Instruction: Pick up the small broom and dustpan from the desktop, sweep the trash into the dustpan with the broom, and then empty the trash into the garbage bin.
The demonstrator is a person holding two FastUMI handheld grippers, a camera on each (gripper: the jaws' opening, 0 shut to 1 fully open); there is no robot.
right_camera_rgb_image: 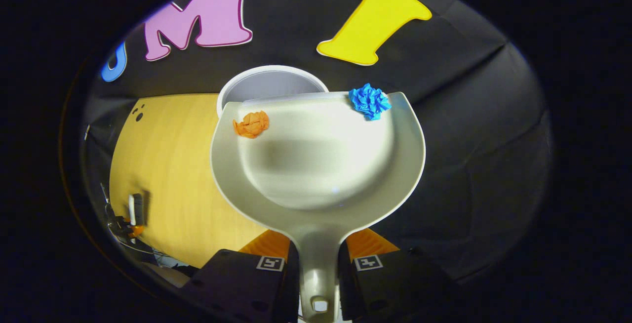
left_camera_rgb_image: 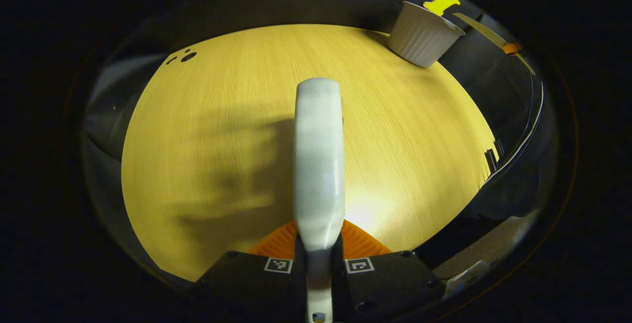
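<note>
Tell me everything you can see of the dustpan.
The dustpan is a pale, smooth, plastic-looking scoop with a raised rim and a narrow handle with a hole near its end. The right tongs are shut on that handle and hold the pan off the desk, its front lip over the white garbage bin. An orange paper wad lies inside near the front left; a blue paper wad sits at the front right edge.

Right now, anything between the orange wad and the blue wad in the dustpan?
No. In the right gripper view, bare dustpan floor separates the orange wad from the blue wad.
</note>
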